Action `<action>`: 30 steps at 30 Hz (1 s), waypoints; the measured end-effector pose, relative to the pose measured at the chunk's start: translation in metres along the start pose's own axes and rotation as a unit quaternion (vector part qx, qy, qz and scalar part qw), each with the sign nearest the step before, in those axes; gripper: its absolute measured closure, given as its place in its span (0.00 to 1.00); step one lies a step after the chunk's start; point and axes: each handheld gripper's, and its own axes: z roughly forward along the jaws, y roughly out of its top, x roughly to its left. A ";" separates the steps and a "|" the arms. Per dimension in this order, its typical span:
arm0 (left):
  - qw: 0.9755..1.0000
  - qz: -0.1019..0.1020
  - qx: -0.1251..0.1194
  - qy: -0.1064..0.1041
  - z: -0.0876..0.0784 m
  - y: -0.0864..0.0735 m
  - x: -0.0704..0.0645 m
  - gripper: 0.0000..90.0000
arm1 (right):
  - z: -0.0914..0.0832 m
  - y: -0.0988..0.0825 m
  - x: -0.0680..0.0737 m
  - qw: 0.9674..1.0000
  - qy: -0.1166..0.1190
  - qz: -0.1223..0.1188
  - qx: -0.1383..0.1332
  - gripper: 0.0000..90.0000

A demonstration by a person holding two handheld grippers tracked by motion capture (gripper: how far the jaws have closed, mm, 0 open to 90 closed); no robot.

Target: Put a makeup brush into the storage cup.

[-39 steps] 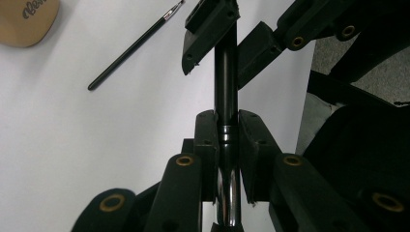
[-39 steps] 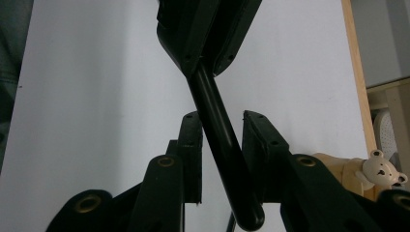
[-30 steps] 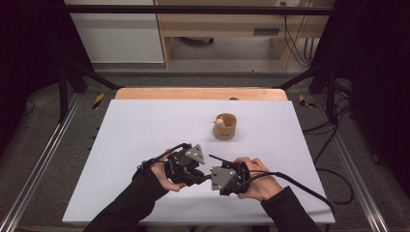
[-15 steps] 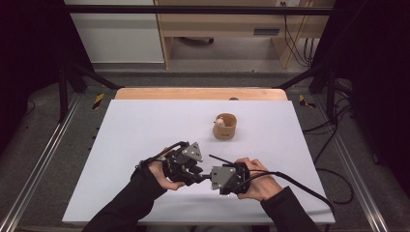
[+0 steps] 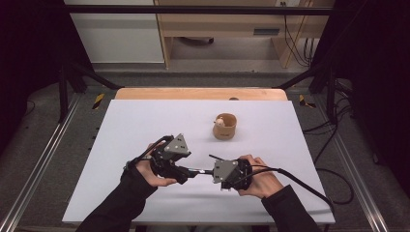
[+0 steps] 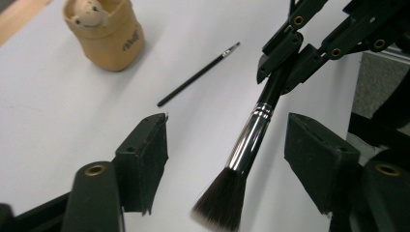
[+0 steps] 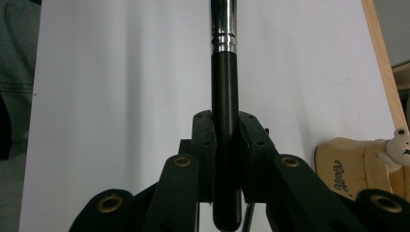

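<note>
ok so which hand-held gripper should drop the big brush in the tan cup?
Right. The right hand-held gripper is clamped on the brush handle. The left hand-held gripper has just been opening, pads off the ferrule. The tan cup stands ahead.

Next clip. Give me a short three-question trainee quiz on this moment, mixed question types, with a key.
1. True or false: the right hand-held gripper is shut on the brush.
2. The jaws of the left hand-held gripper stand: A) pressed on the bristles, B) apart on either side of the brush, C) shut on the thin brush.
3. What lies on the table between the cup and the grippers?

Key
1. True: its jaws clamp the black handle.
2. B: the jaws have just been opening, and the brush passes between them untouched.
3. The thin brush, flat on the table, apart from the cup.
</note>
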 end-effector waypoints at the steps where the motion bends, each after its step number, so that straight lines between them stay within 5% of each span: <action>1: 1.000 0.000 0.000 0.000 0.000 0.000 0.000 0.31 | 0.000 0.000 0.000 1.000 0.000 0.000 0.000 0.88; 14: 0.996 -0.054 -0.063 0.037 -0.018 -0.025 0.007 0.15 | -0.004 -0.004 -0.007 1.000 -0.007 0.019 -0.001 0.88; 26: 0.987 -0.098 -0.111 0.069 -0.028 -0.051 0.009 0.09 | -0.008 -0.013 -0.010 0.998 -0.017 0.058 -0.015 0.88; 30: 0.980 -0.120 -0.132 0.083 -0.027 -0.062 0.009 0.09 | -0.009 -0.014 -0.010 0.997 -0.022 0.067 -0.024 0.88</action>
